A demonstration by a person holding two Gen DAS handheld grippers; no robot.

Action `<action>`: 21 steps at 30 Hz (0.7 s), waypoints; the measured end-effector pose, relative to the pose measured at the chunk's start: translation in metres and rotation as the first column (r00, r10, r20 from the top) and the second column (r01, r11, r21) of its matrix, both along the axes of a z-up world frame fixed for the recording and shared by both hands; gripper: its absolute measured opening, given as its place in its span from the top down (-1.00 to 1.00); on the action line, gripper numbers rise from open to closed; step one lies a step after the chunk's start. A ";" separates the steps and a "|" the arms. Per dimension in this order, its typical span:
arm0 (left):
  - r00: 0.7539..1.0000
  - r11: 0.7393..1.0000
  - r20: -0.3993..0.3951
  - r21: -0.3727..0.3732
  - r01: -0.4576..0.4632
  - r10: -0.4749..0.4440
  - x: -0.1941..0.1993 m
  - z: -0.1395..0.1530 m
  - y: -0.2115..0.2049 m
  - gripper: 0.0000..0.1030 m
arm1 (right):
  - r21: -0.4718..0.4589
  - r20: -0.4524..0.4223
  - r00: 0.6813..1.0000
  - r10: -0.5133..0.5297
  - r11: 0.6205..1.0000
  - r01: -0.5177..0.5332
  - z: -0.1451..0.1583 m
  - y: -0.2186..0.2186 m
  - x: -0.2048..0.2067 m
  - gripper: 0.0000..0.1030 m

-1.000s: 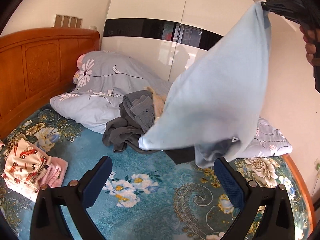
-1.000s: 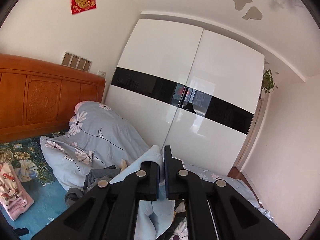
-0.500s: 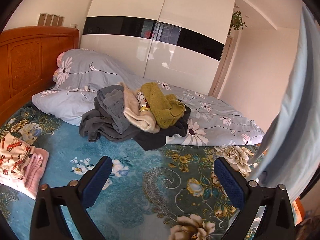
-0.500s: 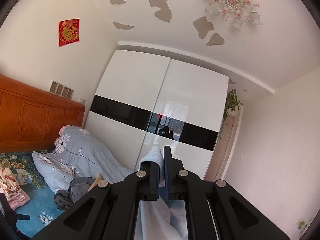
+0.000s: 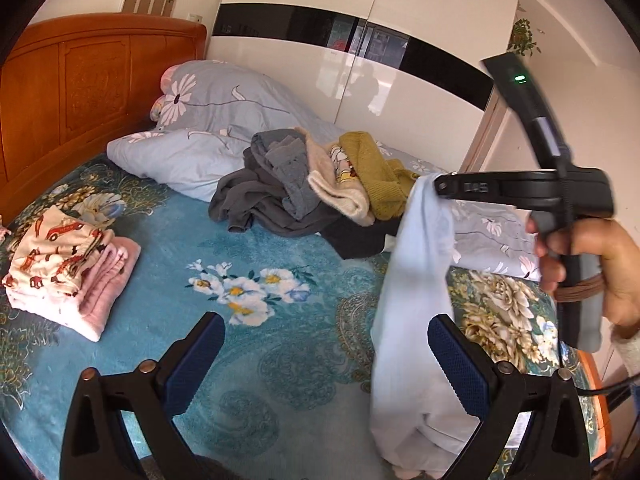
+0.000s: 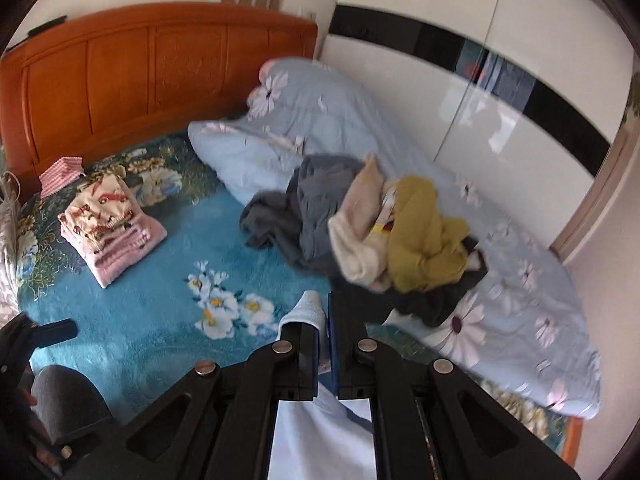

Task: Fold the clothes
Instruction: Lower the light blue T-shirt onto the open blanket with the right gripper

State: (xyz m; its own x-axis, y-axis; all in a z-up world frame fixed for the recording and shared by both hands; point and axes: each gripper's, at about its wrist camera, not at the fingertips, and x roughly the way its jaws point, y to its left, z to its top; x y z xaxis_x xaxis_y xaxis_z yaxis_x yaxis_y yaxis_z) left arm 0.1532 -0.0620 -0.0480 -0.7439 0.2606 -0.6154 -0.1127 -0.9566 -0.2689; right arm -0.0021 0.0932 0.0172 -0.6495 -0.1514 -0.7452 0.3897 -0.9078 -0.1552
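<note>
bedroom, blue floral bedspread [image 5: 168, 248] as work surface, headboard [image 5: 80, 80] left, wardrobe [image 5: 360, 40] behind

left to right: folded stack [image 5: 68, 264], bare blue patch mid-bed = best laydown room, unfolded pile [image 5: 316, 184] against duvet. left gripper [image 5: 326, 364] jaws wide, empty. light blue garment [image 5: 416, 300] dangles off right gripper [image 5: 436, 186], jaws clamped on its top edge. looks thin, limp, light, so it'll swing; take the free corner low. bed edge near at right
</note>
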 end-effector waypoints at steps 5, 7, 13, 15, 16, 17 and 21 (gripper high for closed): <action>0.994 1.000 0.107 -0.002 -0.006 0.006 -0.008 -0.031 0.007 -1.00 | -0.046 0.209 0.975 -0.079 0.995 0.091 -0.090 -0.005 -0.048 0.91; 0.992 1.000 0.130 -0.003 0.008 -0.008 -0.011 -0.039 0.016 -1.00 | -0.039 0.281 0.956 -0.083 0.994 0.098 -0.117 -0.005 -0.056 0.87; 0.982 0.998 0.182 -0.018 0.063 -0.058 -0.030 -0.059 0.054 -1.00 | -0.002 0.265 0.963 0.056 0.998 -0.058 -0.111 0.005 -0.041 -0.09; 0.975 0.996 0.208 -0.027 0.086 -0.079 -0.036 -0.069 0.071 -1.00 | 0.018 0.243 0.966 0.092 0.995 -0.099 -0.097 0.021 -0.030 -0.23; 0.970 0.994 0.222 -0.032 0.103 -0.093 -0.039 -0.074 0.081 -1.00 | 0.029 0.223 0.971 0.089 0.995 -0.098 -0.091 0.031 -0.024 -0.23; 0.965 0.992 0.237 -0.038 0.120 -0.108 -0.042 -0.079 0.090 -1.00 | 0.028 0.199 0.978 0.067 0.997 -0.074 -0.087 0.045 -0.017 -0.23; 0.938 0.972 0.302 -0.108 0.209 -0.168 -0.044 -0.103 0.140 -1.00 | -0.042 0.142 0.985 -0.102 0.993 0.109 -0.084 0.120 0.014 -0.26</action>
State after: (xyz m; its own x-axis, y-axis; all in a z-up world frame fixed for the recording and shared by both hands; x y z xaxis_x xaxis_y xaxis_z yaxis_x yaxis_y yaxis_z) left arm 0.1093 0.0781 -0.1512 -0.4740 0.2770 -0.8358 -0.2318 -0.9550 -0.1850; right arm 0.0122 0.2132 -0.0670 -0.5539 -0.1266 -0.8229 0.3058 -0.9502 -0.0596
